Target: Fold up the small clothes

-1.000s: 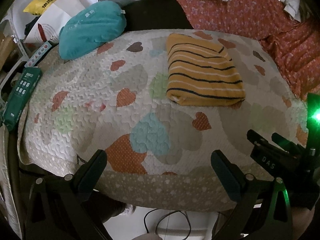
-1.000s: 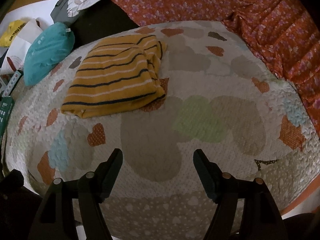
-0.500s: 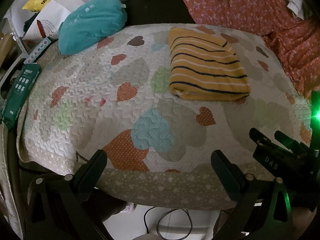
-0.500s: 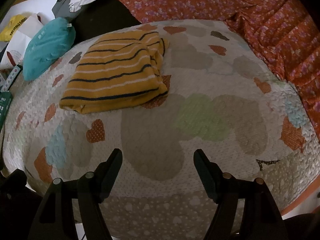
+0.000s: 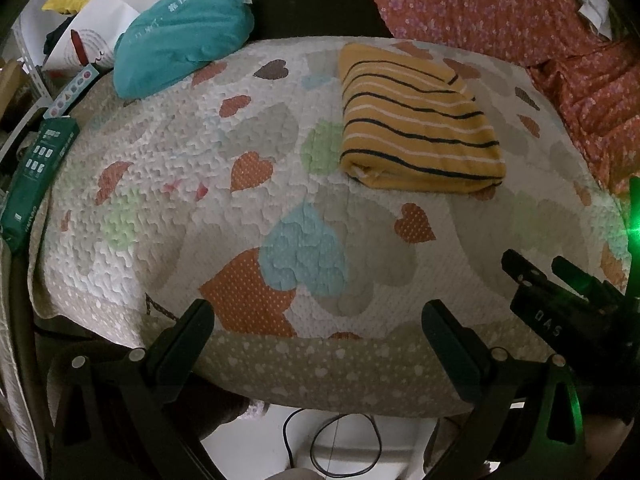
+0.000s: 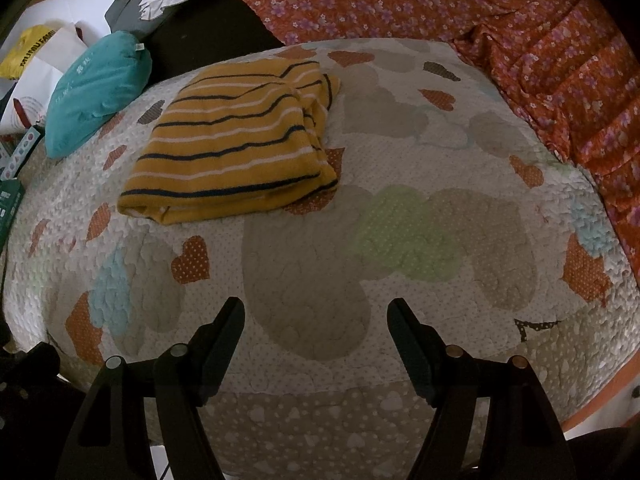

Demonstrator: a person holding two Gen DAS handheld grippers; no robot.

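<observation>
A mustard-yellow garment with dark and white stripes (image 5: pixel 416 128) lies folded into a compact rectangle on the heart-patterned quilt (image 5: pixel 200 160), at the far right in the left wrist view and far left of centre in the right wrist view (image 6: pixel 236 148). My left gripper (image 5: pixel 316 320) is open and empty above the quilt's near edge, well short of the garment. My right gripper (image 6: pixel 316 316) is open and empty over the quilt (image 6: pixel 400 220), near the front. The right gripper also shows at the right edge of the left wrist view (image 5: pixel 560 288).
A teal pillow (image 5: pixel 180 36) lies at the quilt's far left corner. A green box (image 5: pixel 36 176) and paper bags (image 5: pixel 100 12) sit to the left. Red floral fabric (image 6: pixel 540 40) is bunched along the back and right. Cables (image 5: pixel 340 440) lie on the floor below the front edge.
Both grippers have drifted slightly, so the quilt and folded garment sit a little lower in the views. Both stay open and empty; the garment has not moved.
</observation>
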